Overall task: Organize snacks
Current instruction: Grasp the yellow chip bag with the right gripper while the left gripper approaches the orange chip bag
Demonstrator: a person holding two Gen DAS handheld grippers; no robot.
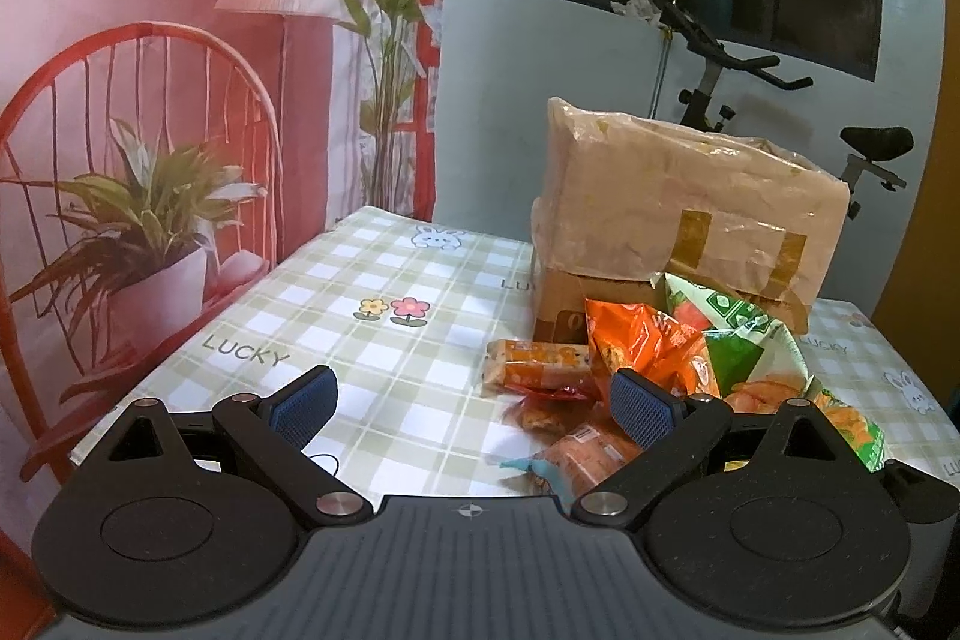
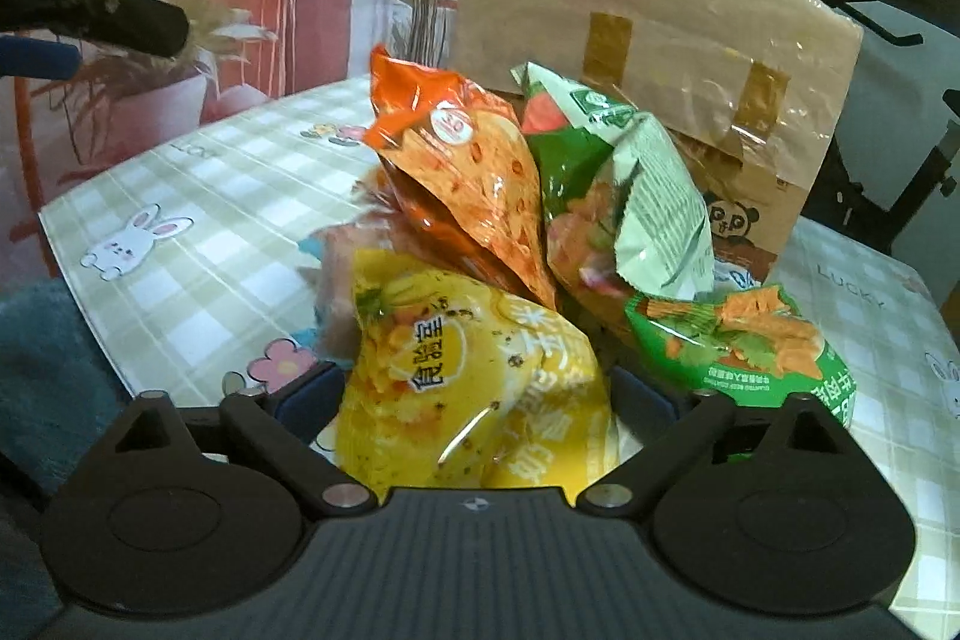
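left wrist view: the left gripper is seen with its blue pads spread wide and nothing between them, held above a table covered in a green checked cloth. a heap of snack packets lies on the cloth just in front of the right-hand pad: an orange bag, a green and white bag, a flat orange bar packet and a few small wrapped pieces nearest the tool. behind the heap a cardboard box wrapped in clear film and brown tape is stood on the cloth.

in the right wrist view, the right gripper is shown with its fingers wide apart on either side of a yellow snack bag. whether the pads press on the bag cannot be told, since both are largely hidden by it. the orange bag and the green and white bag are leaned upright behind the yellow one, against the cardboard box, and a green packet lies flat to the right.
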